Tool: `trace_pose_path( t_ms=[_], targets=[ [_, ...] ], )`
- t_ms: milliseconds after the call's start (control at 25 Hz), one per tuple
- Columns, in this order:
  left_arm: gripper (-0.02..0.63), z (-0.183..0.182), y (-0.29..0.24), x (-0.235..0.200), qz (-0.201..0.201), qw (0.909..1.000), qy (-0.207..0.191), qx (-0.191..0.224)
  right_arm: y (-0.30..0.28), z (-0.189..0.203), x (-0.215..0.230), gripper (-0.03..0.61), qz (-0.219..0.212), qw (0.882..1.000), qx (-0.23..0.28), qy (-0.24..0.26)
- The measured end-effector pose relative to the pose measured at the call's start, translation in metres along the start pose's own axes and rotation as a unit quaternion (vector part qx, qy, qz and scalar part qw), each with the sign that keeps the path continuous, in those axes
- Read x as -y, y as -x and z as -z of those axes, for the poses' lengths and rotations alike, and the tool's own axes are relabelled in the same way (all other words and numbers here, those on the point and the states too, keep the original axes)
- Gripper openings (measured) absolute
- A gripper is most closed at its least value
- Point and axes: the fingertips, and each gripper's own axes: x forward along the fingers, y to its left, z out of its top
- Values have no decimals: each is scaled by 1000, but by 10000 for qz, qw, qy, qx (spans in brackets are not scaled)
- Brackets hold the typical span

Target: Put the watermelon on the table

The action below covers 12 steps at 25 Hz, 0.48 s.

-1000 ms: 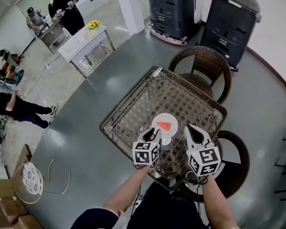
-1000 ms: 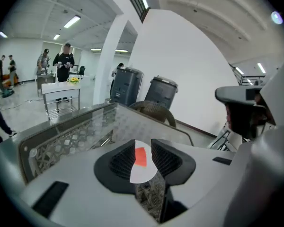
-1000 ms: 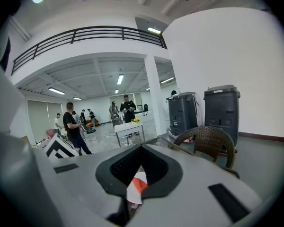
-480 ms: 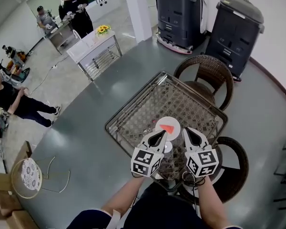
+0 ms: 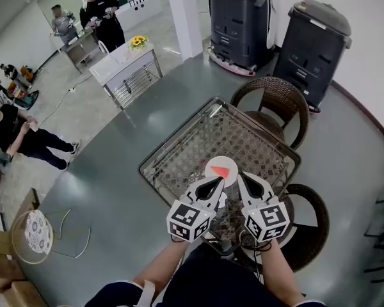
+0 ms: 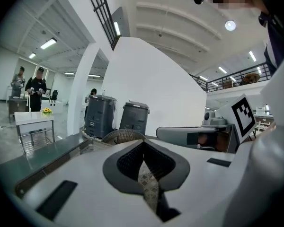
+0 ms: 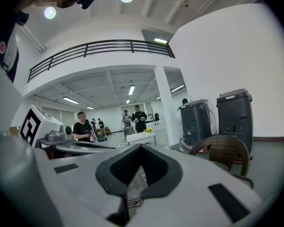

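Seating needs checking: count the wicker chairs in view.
2. One wicker chair stands beyond the wire basket; the other is near the right gripper. More may be hidden.

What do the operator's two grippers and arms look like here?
The left gripper and right gripper are both white tapering shells, with black textured pads lining a teardrop-shaped opening. Each carries a cube of black-and-white square markers at its back. The forearms are uncovered; dark sleeves start higher up.

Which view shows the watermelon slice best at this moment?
The head view: the red watermelon slice sits on a white disc just ahead of the left gripper and right gripper. Neither gripper view shows it; both look over shut jaws into the hall.
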Motion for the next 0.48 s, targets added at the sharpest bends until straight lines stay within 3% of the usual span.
trace_pose_path(
  t_ms=[480],
  targets=[
    [6,-11,3,7,95,9999,8,116,6,-12,0,2,-127,9998,127,48]
  ],
)
